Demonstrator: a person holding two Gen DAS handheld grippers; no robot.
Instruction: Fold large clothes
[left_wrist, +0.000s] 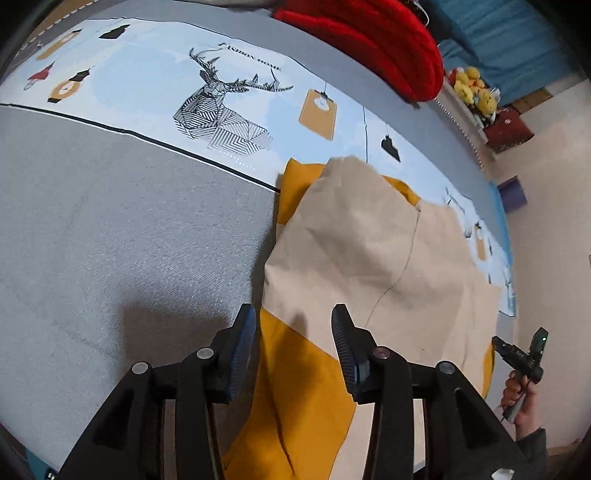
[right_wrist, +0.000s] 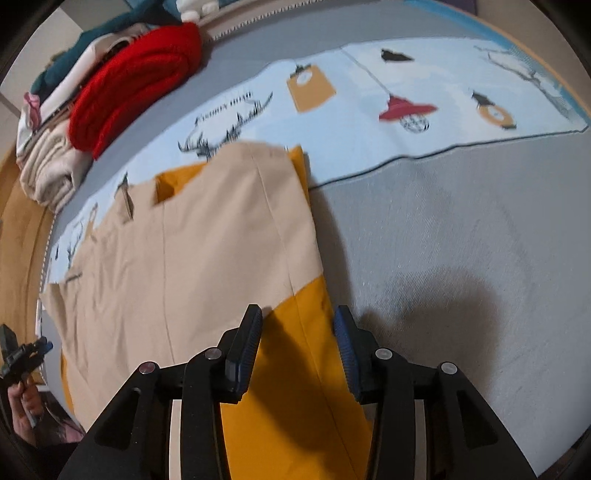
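Beige-and-mustard garment (left_wrist: 369, 251) lying flat on a bed cover (left_wrist: 110, 229), its far end overlapping the cover's pale blue printed band (left_wrist: 147, 74). Left wrist view: the left gripper (left_wrist: 293, 317) hangs above the garment's near left edge, jaws parted, nothing between the pads; the mustard panel shows in the gap, and the left finger (left_wrist: 240, 343) stands over grey cover. This view alone shows the complete geometric deer print (left_wrist: 221, 114), yellow plush toys (left_wrist: 474, 88) on a ledge and the pale floor at right. The right gripper (left_wrist: 517, 350) appears at the lower right edge, held in a hand (left_wrist: 517, 395). Right wrist view: the right gripper (right_wrist: 298, 317) hangs above the garment's near right edge, jaws likewise parted and empty. Only here is the stack of folded clothes (right_wrist: 51, 162) beside the red knitted item (right_wrist: 133, 81) visible. No earlier frame is given.
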